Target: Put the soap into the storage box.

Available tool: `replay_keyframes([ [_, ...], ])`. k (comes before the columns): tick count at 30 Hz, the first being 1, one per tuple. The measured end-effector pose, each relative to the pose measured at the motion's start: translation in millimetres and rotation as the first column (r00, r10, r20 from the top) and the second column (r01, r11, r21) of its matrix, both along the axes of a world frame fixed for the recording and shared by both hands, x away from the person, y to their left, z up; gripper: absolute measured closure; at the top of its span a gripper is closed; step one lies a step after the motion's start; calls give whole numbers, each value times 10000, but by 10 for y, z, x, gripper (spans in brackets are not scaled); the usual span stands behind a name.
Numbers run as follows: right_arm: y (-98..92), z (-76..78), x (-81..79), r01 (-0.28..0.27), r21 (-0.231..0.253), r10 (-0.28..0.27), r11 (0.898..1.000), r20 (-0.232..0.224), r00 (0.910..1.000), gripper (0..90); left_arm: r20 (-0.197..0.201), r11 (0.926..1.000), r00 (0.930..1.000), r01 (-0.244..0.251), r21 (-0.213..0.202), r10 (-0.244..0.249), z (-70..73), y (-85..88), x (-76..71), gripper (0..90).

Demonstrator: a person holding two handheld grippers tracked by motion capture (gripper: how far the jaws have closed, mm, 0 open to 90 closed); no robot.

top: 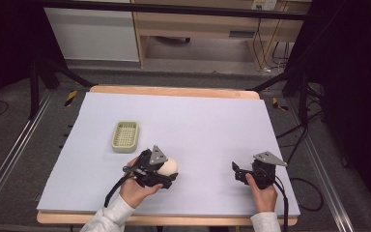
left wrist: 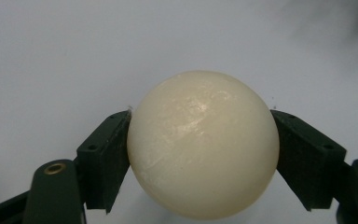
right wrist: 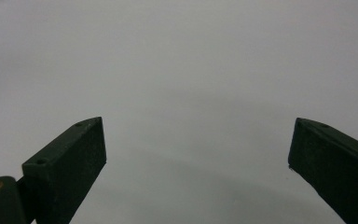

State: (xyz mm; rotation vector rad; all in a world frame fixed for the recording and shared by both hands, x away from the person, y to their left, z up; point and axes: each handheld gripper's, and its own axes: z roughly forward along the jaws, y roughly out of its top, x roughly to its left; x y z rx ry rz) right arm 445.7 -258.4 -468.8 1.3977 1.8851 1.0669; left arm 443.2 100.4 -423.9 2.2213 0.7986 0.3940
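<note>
A: Where does the cream ball (left wrist: 203, 144) sit?
B: Clamped between both jaws of the left gripper (top: 166, 170), at the near-left of the white table (top: 212, 125), near the green basket (top: 125, 136).
A: The right gripper (top: 239, 172)?
B: Jaws wide apart, holding nothing, over bare table.

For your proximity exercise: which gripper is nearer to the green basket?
Left. The left gripper, shut on the cream ball, sits just right of and below the green basket; the right gripper is open, far right.
</note>
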Motion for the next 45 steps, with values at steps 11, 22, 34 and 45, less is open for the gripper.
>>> replay_keyframes([
  [11,3,0,-4,-39,42,39,10000,-26,10000,46,-77,9995,9997,-245,-176,244,31,134,49,240],
  [22,6,-5,-5,-101,27,101,9999,-63,9999,46,16,9957,9967,-807,-465,809,97,343,125,240],
  [34,22,-11,-7,-170,0,170,9999,-80,9998,46,134,9884,9908,-1330,-730,1344,190,557,211,241],
  [45,26,-11,-8,-199,-16,199,9998,-71,9998,46,203,9785,9826,-1816,-979,1844,239,718,296,241],
])
